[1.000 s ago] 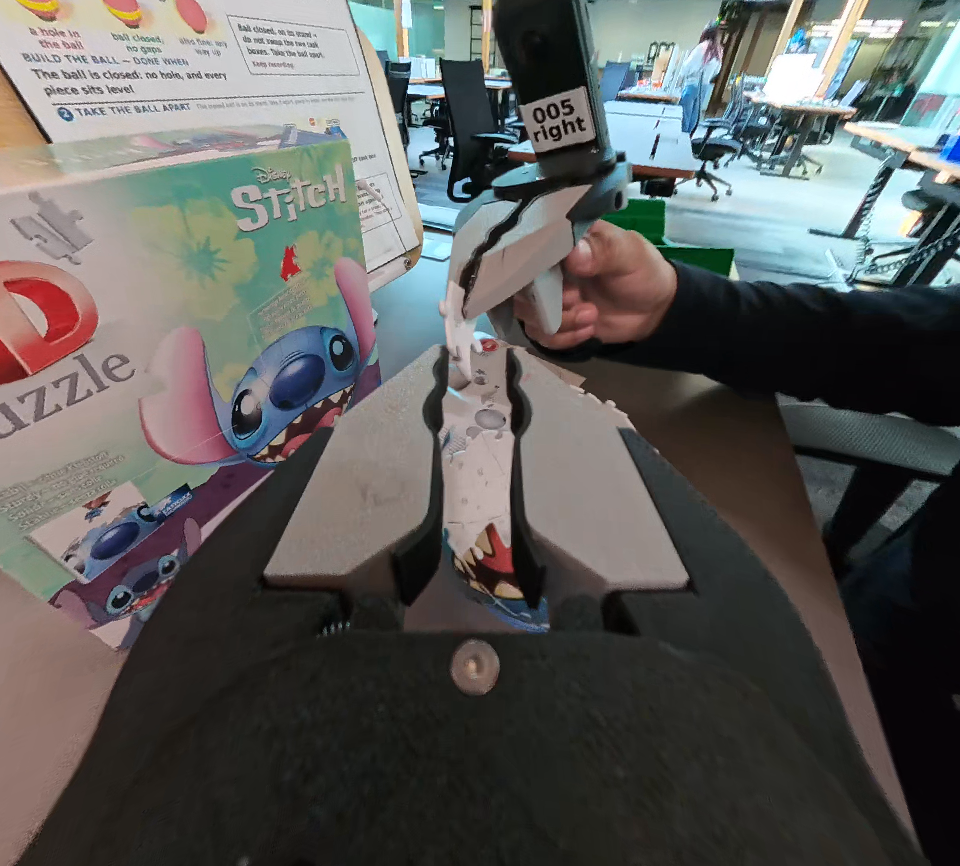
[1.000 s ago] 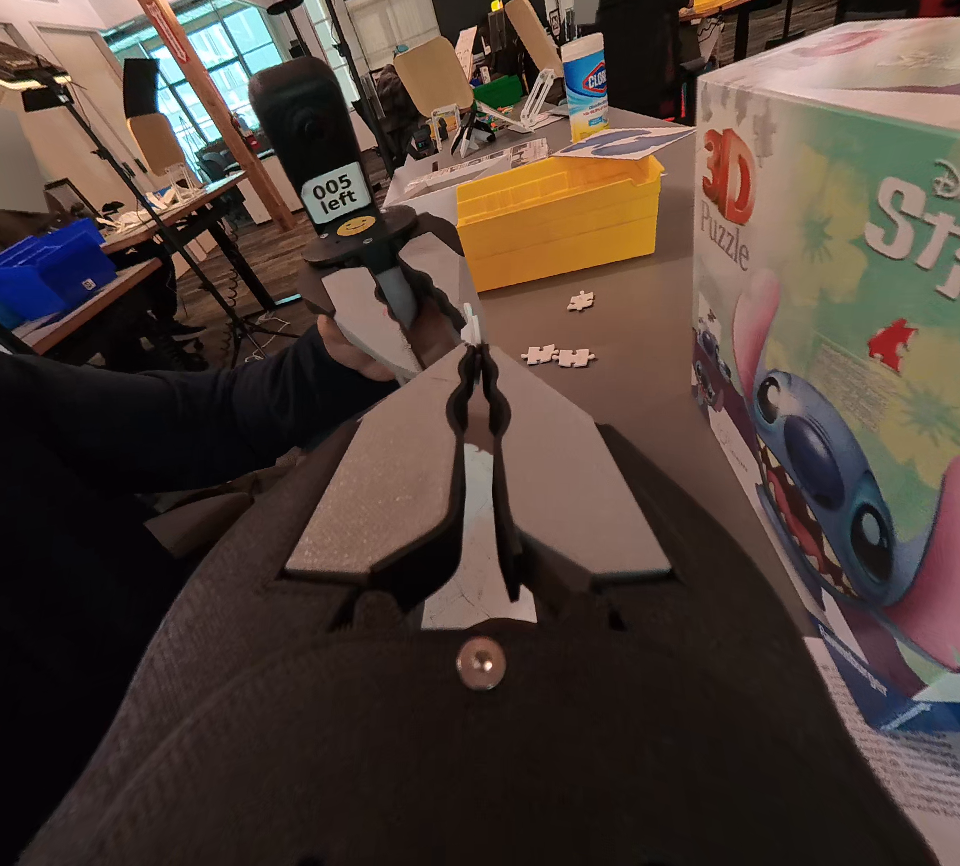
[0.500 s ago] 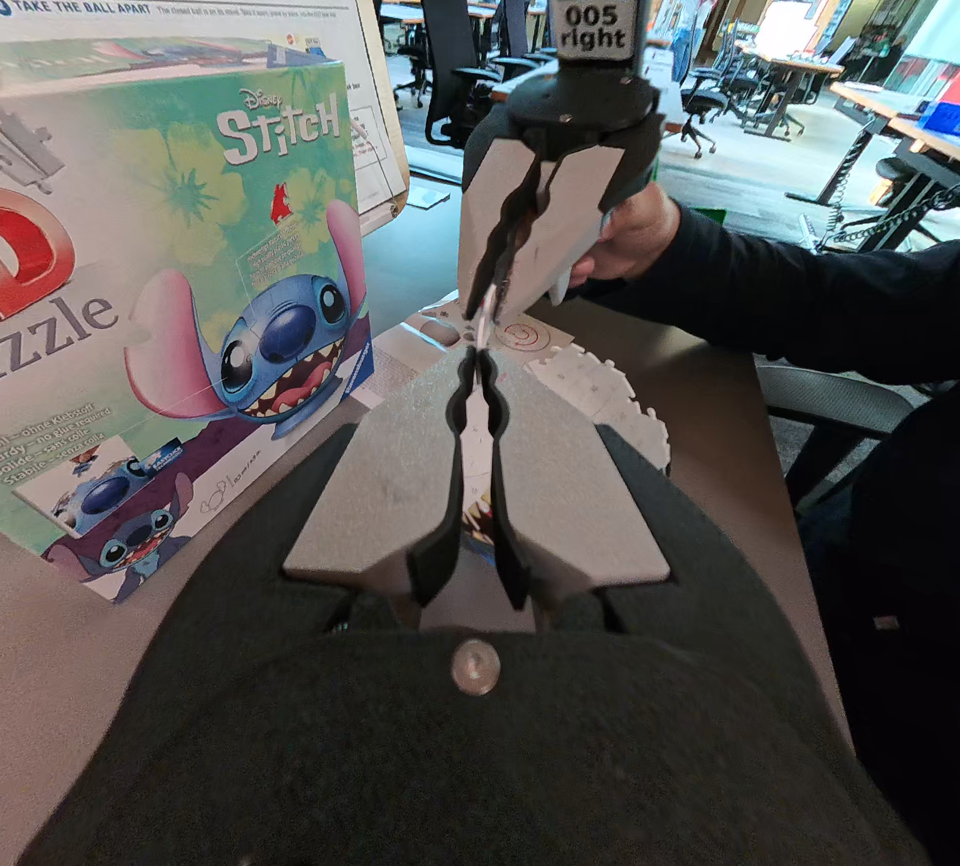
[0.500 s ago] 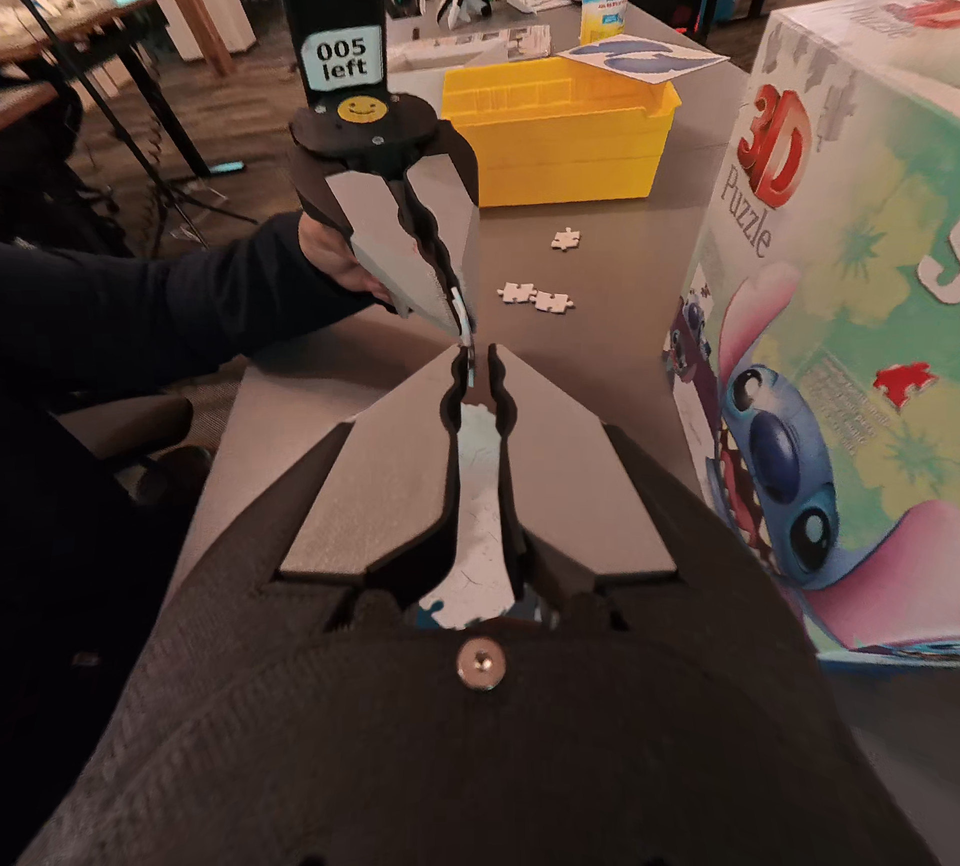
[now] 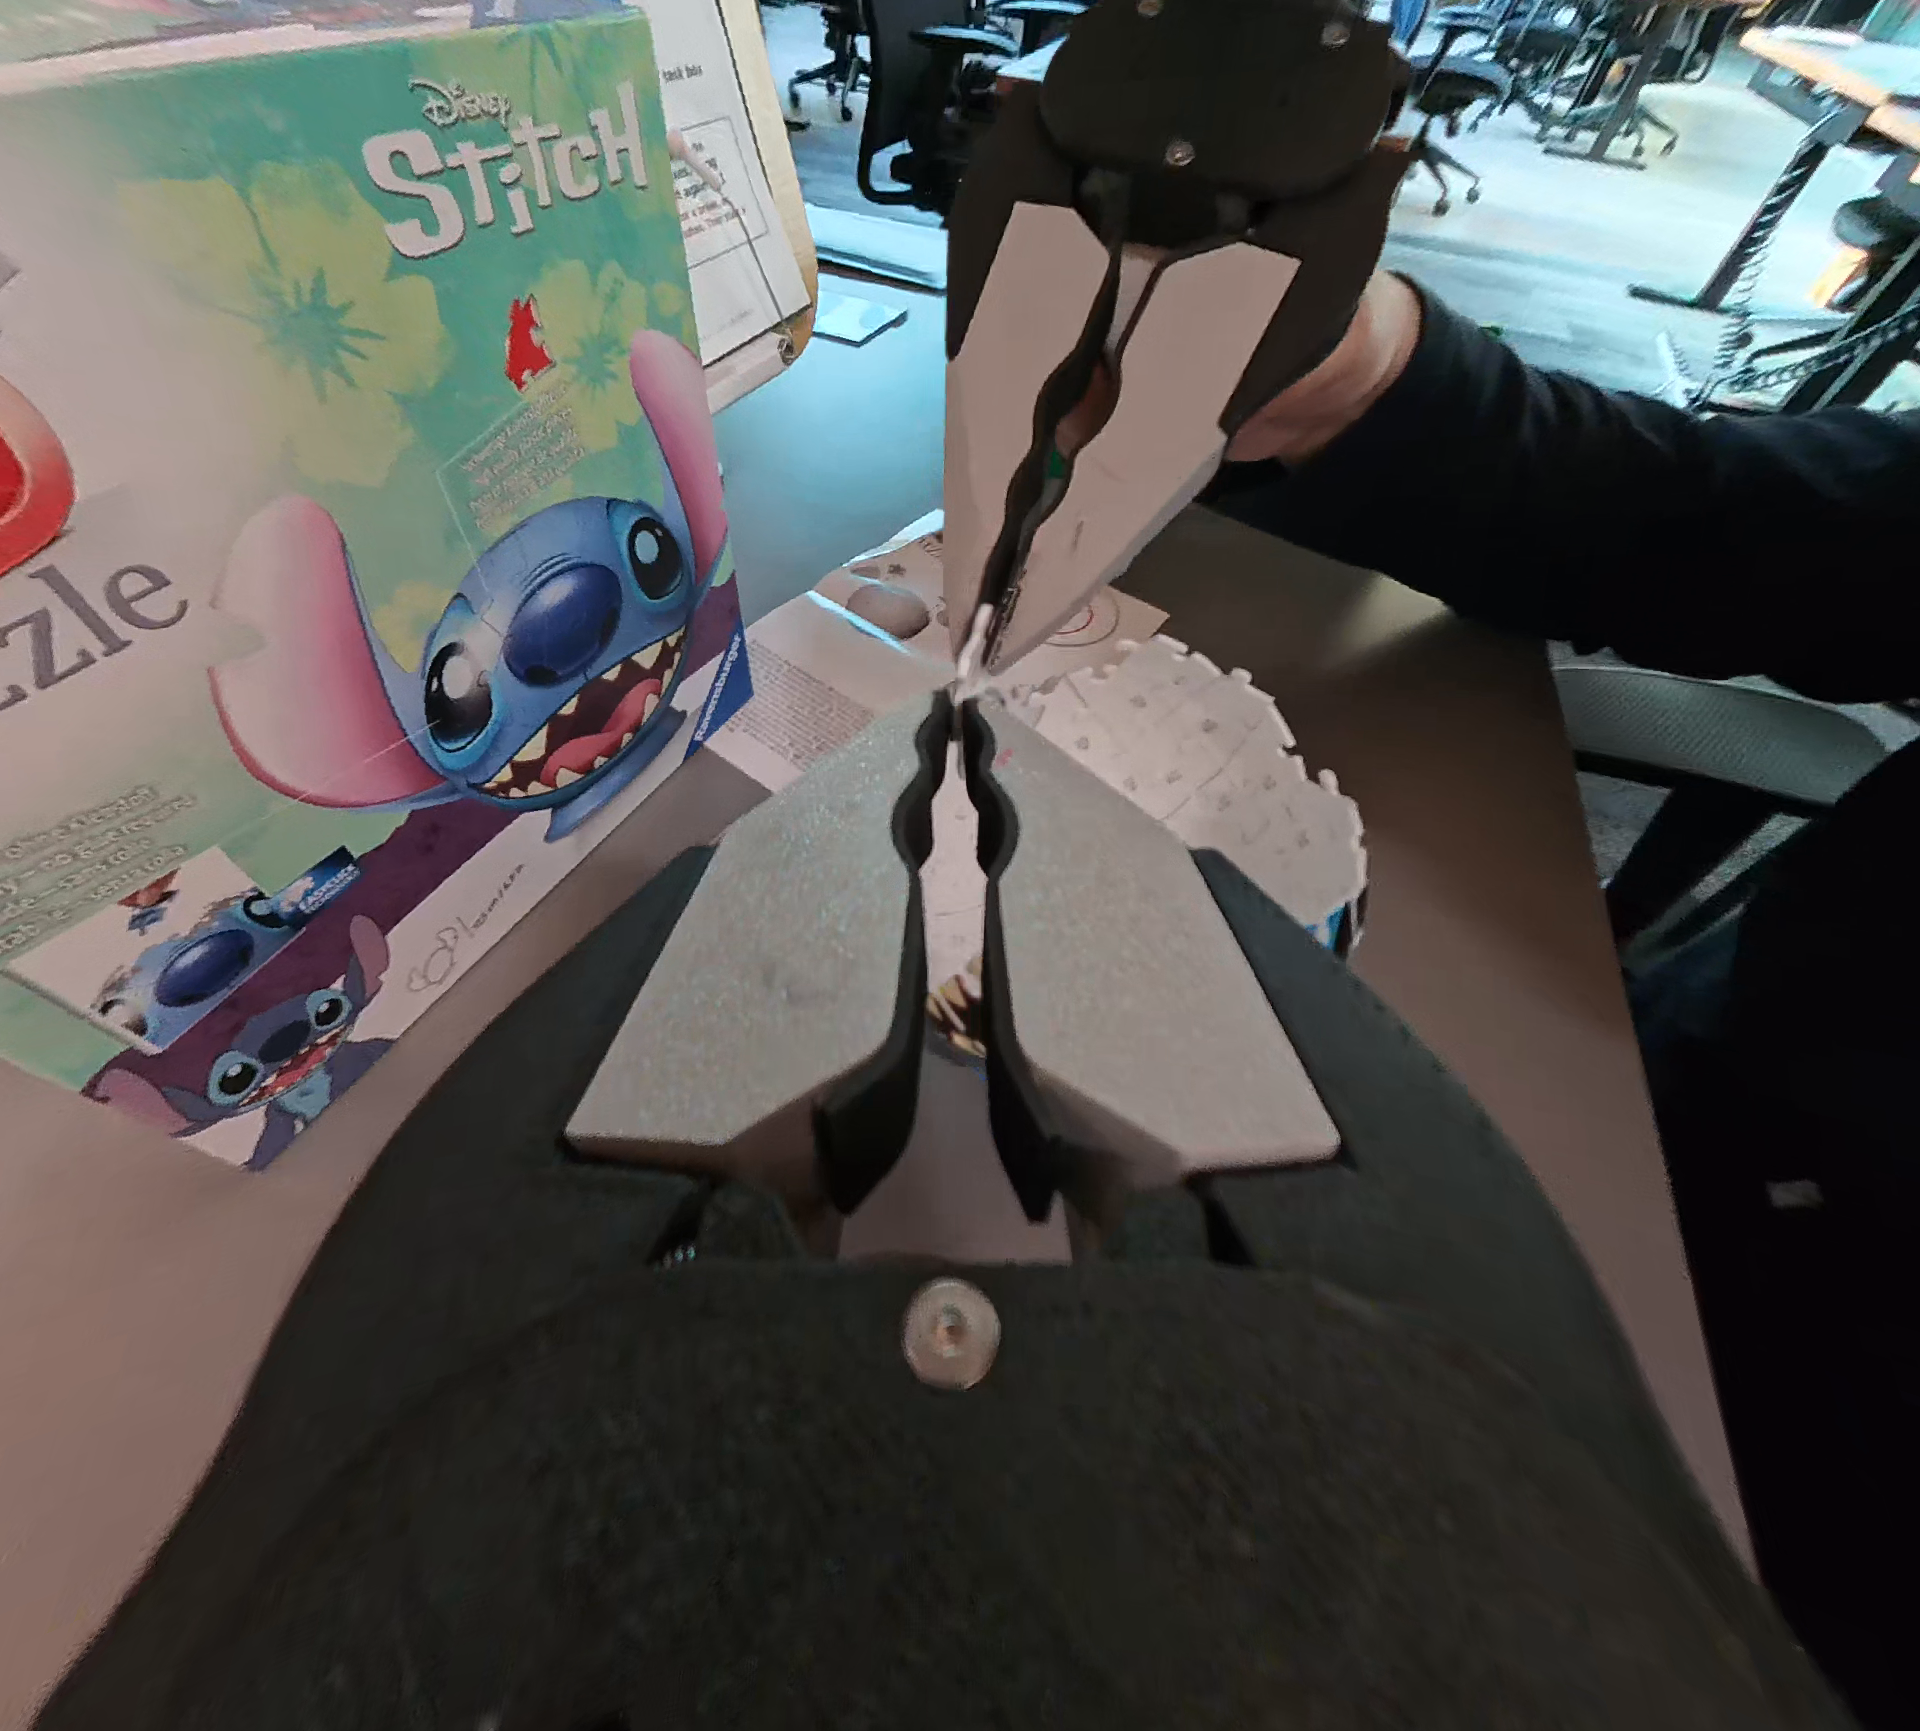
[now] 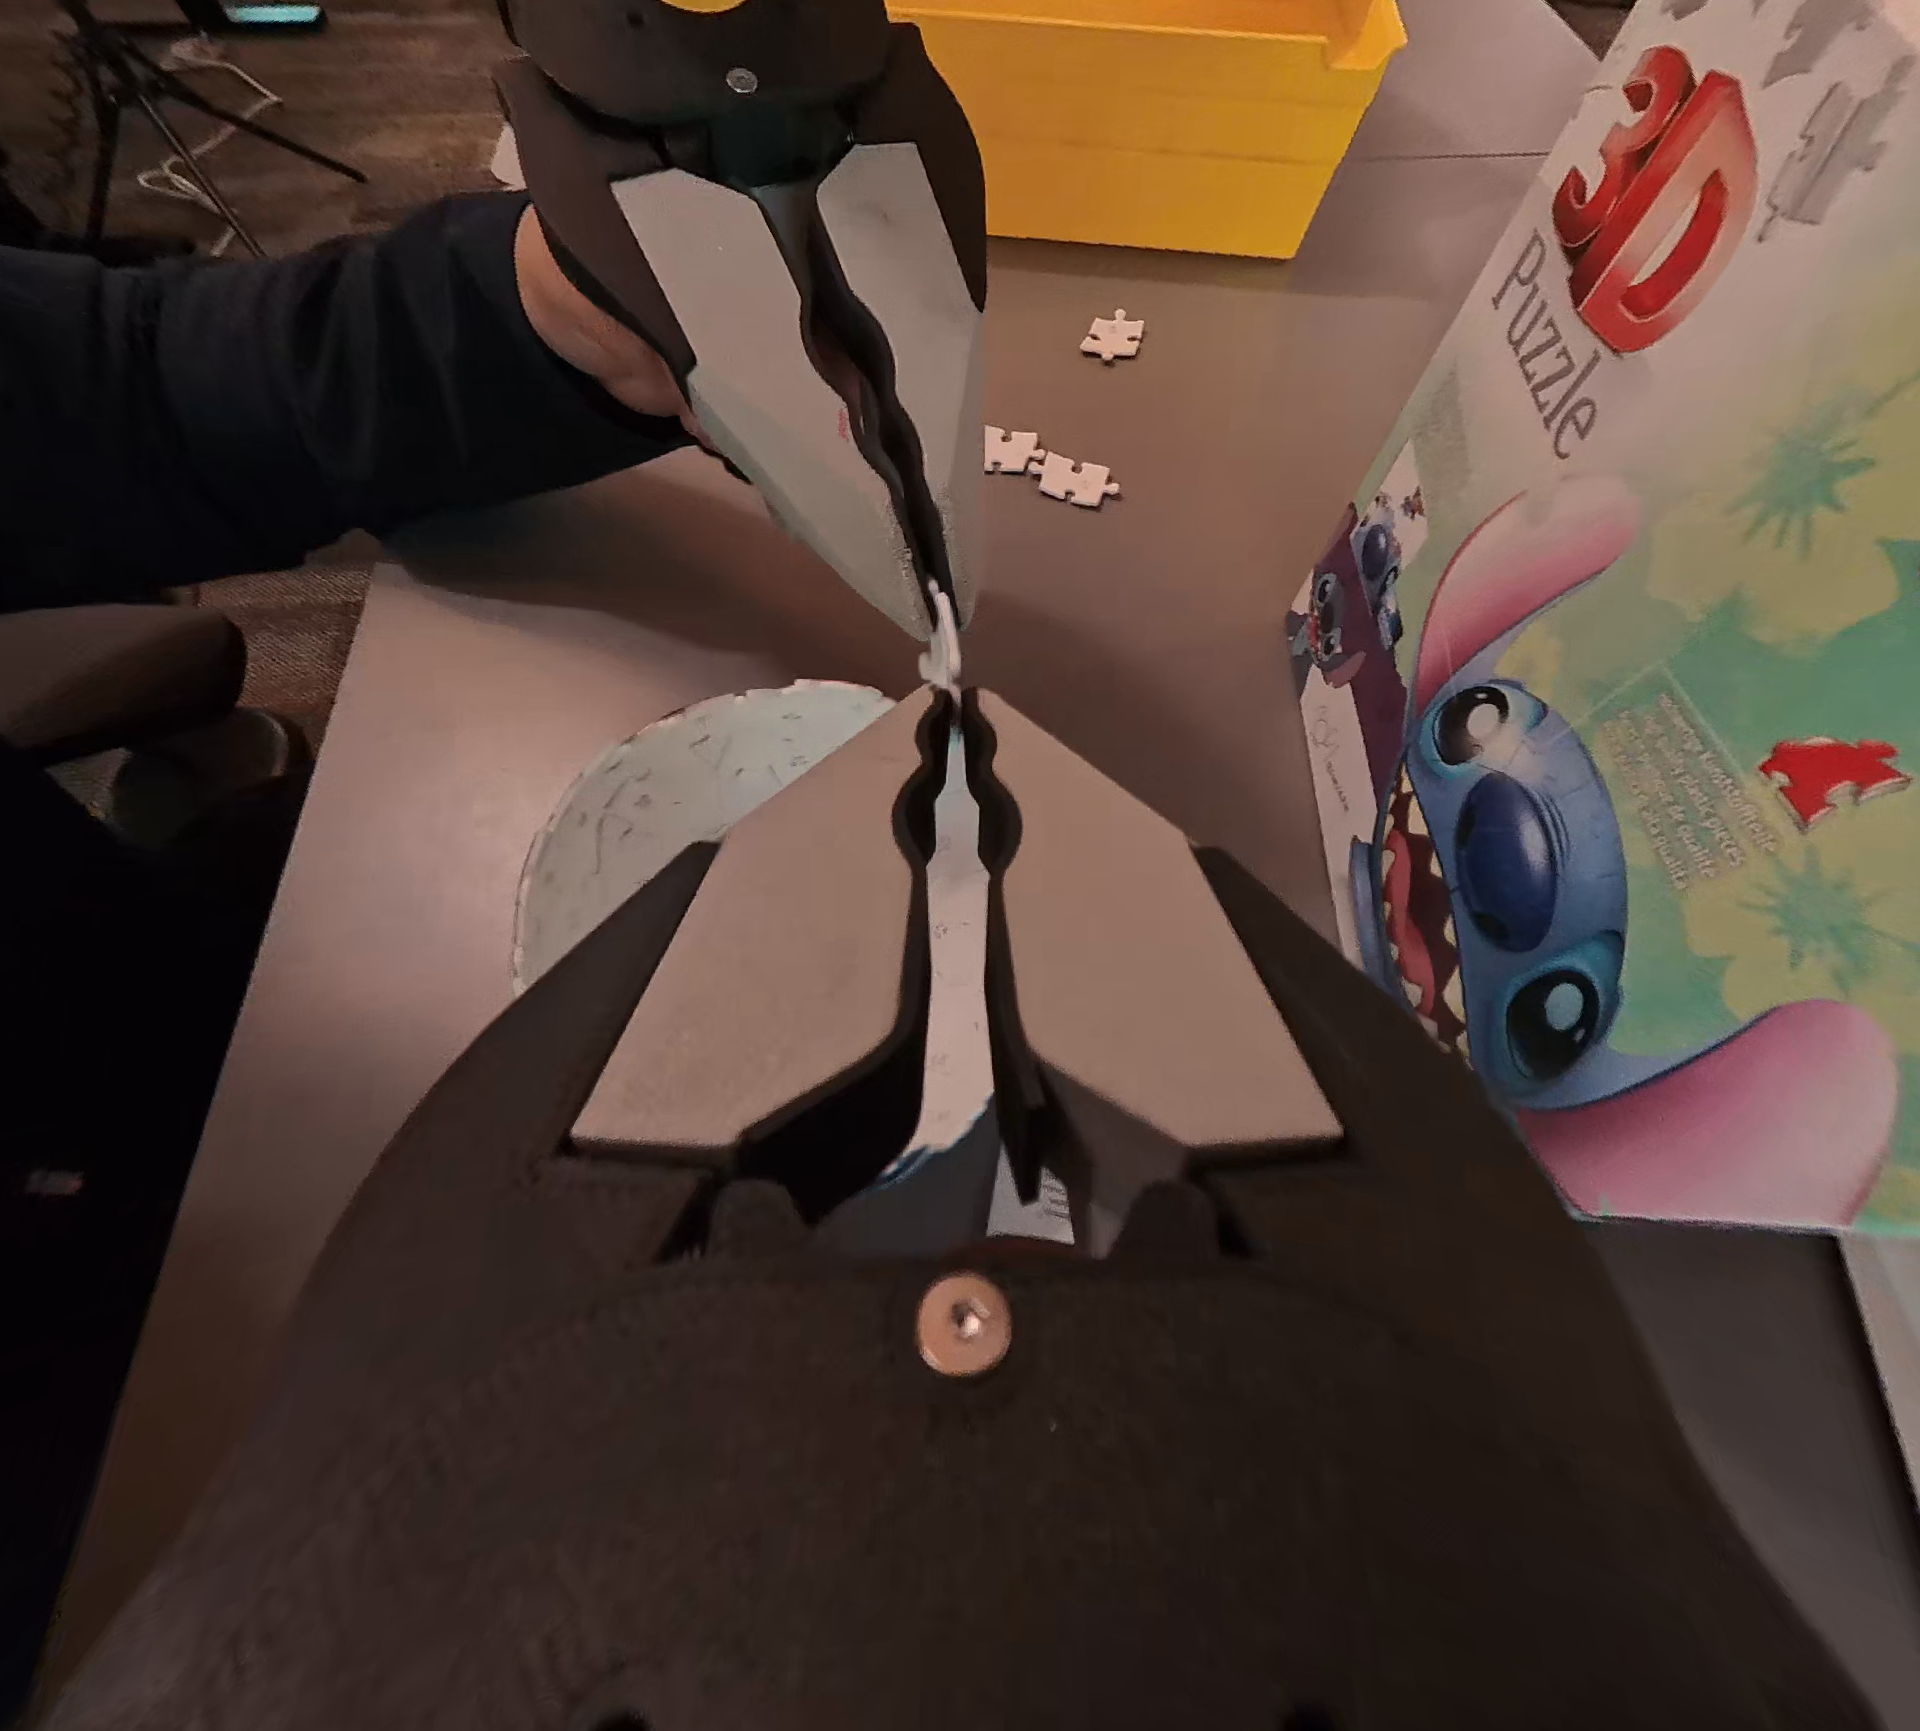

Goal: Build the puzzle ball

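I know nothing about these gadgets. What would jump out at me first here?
Two hand-held grippers meet tip to tip above the table: the left gripper and the right gripper, each shut on a small white puzzle piece. Beside them on the right stands a colourful puzzle box. Under the grippers lies a half-built puzzle ball.

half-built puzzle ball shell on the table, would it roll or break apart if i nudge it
The white, rounded half-built puzzle ball shell would probably rock rather than roll away, since its open side faces up. Its jagged rim of interlocked pieces looks thin, so a firm push may pop some loose. Likely light.
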The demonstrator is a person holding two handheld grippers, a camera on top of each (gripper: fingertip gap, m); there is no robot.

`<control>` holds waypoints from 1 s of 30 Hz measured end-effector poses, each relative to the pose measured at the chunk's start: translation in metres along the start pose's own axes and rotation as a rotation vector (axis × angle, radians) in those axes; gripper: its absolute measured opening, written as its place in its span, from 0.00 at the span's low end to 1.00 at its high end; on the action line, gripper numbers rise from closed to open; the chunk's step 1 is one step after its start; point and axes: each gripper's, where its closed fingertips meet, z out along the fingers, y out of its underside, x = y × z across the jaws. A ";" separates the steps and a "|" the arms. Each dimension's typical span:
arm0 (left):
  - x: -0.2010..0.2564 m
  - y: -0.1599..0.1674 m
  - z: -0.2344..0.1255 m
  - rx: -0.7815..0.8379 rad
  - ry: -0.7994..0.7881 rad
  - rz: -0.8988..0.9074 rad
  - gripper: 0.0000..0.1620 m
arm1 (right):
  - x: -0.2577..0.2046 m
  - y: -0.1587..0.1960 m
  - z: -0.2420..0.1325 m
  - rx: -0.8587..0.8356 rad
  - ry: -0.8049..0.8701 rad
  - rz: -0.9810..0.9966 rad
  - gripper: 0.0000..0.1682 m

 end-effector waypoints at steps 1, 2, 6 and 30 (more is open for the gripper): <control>0.002 0.001 0.001 -0.001 0.012 -0.006 0.00 | -0.001 0.001 -0.001 -0.006 -0.008 0.007 0.00; 0.003 0.003 0.003 -0.007 0.020 -0.011 0.00 | -0.001 0.003 -0.002 -0.016 -0.010 0.008 0.00; -0.002 0.012 0.008 -0.047 0.006 -0.013 0.00 | 0.006 0.016 -0.006 -0.079 0.026 -0.007 0.00; -0.028 0.010 -0.003 0.003 -0.063 -0.092 0.03 | 0.023 0.068 -0.009 -0.035 0.050 0.160 0.00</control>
